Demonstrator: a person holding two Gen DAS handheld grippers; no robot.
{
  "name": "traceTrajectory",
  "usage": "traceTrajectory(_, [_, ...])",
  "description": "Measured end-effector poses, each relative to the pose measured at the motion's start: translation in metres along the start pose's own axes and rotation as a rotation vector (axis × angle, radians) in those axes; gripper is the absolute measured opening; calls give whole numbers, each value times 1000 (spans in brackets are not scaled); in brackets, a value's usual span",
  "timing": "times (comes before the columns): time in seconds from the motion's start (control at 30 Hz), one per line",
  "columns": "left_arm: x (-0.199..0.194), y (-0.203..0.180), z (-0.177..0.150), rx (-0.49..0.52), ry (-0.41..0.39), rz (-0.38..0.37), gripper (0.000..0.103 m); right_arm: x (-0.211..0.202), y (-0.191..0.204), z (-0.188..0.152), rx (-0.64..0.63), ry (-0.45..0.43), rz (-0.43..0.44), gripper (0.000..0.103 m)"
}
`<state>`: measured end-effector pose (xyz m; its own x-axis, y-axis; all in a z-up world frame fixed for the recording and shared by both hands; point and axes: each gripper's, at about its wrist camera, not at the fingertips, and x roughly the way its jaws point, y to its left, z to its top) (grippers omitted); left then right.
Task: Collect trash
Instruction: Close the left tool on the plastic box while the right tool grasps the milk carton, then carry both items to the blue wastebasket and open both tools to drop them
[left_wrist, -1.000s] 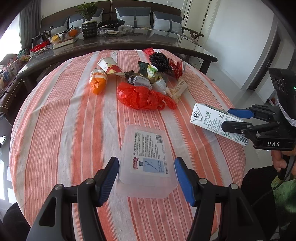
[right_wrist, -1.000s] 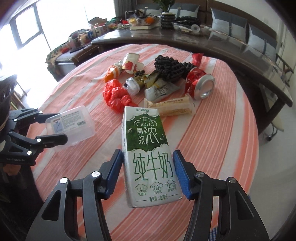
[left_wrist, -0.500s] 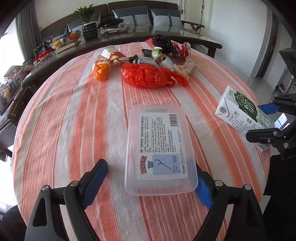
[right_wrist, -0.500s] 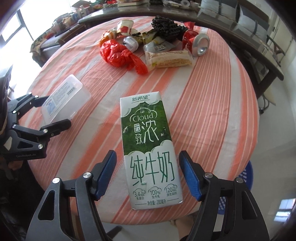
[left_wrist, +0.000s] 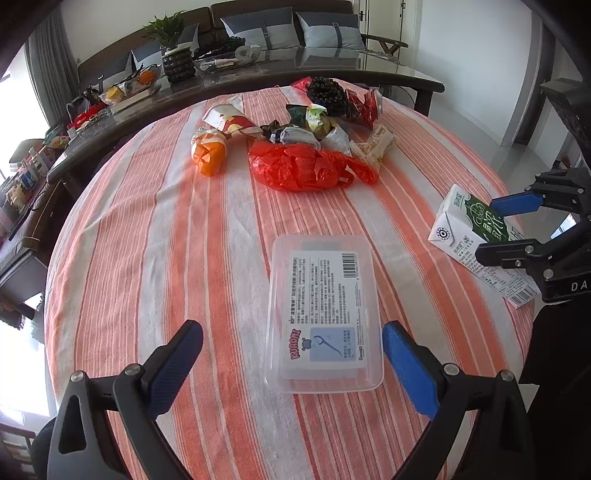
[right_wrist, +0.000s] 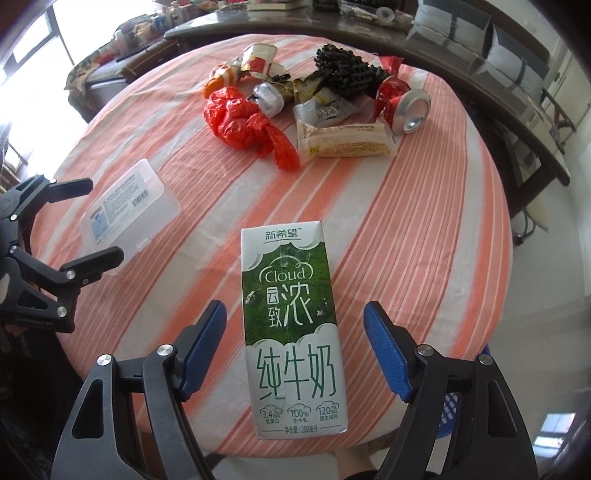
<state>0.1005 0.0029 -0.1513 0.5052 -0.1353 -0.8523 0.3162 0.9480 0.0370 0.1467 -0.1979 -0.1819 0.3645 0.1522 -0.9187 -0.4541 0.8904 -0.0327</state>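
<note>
A clear plastic box (left_wrist: 325, 306) with a printed label lies flat on the striped tablecloth (left_wrist: 166, 240). My left gripper (left_wrist: 291, 332) straddles its near end with jaws opening; the left pad stands well off it, the right pad close beside its edge. A green and white milk carton (right_wrist: 291, 314) lies flat near the table's edge. My right gripper (right_wrist: 295, 308) is open around it, both pads clear of its sides. Each view shows the other gripper: the right one (left_wrist: 517, 225) at the carton (left_wrist: 465, 229), the left one (right_wrist: 103, 218) at the box (right_wrist: 133, 206).
A trash pile sits at the table's far side: a red plastic bag (left_wrist: 299, 166), an orange wrapper (left_wrist: 208, 155), a crushed can (right_wrist: 410, 110), a black mesh (right_wrist: 340, 70), a snack wrapper (right_wrist: 343, 138). A dark cluttered counter (left_wrist: 258, 77) curves behind the table.
Both grippers have opened and let go: the box and the carton, held a second ago, now lie on the cloth. Both cameras tilted further down toward the table.
</note>
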Motion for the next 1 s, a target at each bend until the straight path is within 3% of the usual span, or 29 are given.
traceTrajectory(0.03, [1, -2, 2, 11, 5, -3, 84, 0, 1, 2, -7, 2, -6, 64])
traceTrajectory(0.07, [3, -3, 4, 19, 13, -18, 61, 0, 0, 3, -10, 2, -9, 50])
traceTrajectory(0.2, [3, -6, 11, 22, 9, -30, 61, -10, -5, 4, 11, -32, -2, 49])
traceTrajectory(0.4, [-15, -36, 37, 36, -41, -136, 61, -36, -45, -4, 143, -121, 30, 49])
traceTrajectory(0.67, [-13, -147, 104, 147, -85, -326, 61, -74, -166, -57, 426, -192, -97, 49])
traceTrajectory(0.87, [21, -242, 133, 205, -32, -469, 61, -66, -251, -115, 632, -144, -172, 50])
traceTrajectory(1.0, [54, -297, 139, 232, 10, -500, 61, -45, -292, -150, 747, -101, -175, 50])
